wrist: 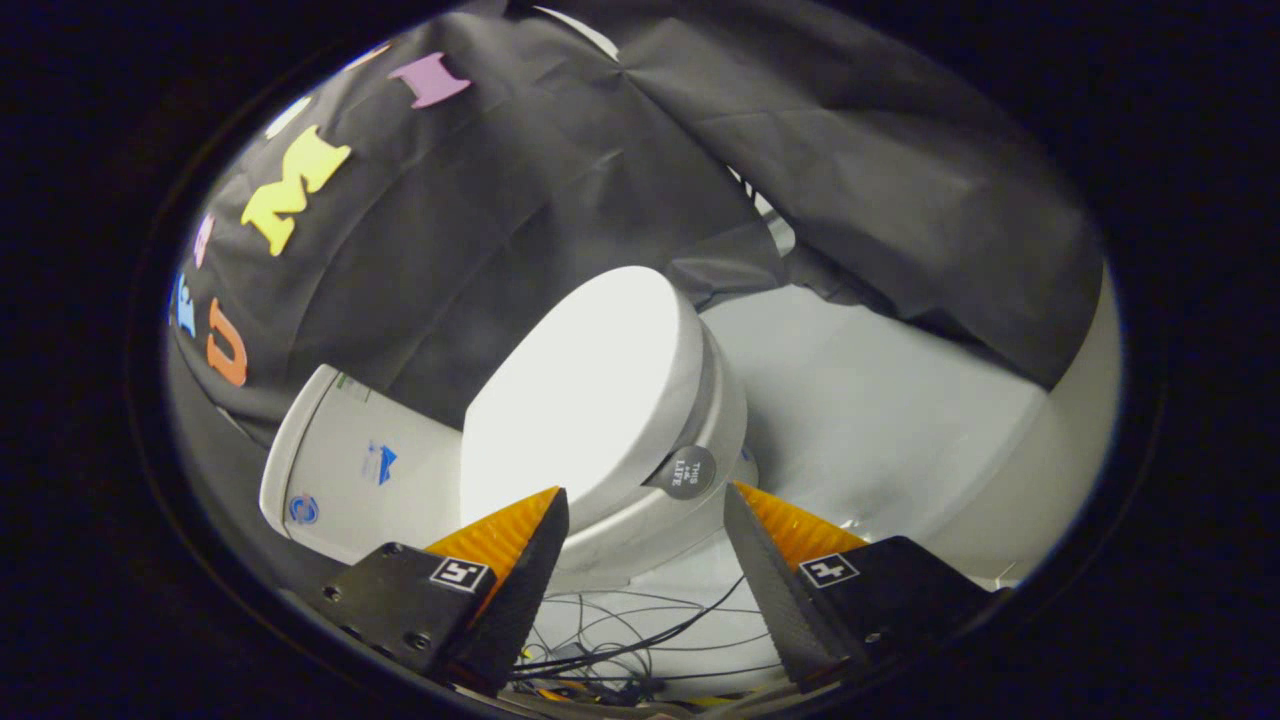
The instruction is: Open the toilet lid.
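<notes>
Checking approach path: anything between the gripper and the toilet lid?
Nothing visible. The gripper is open, its fingers spread, and the closed toilet lid sits just ahead of them with a bare gap between. A round dark tab hangs at the lid's front edge, near the right finger. Loose cables lie on the floor below, off the path.

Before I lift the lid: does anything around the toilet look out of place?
A tangle of loose cables lies on the floor below the open gripper. The toilet lid is down, with a round tab at its front edge.
</notes>
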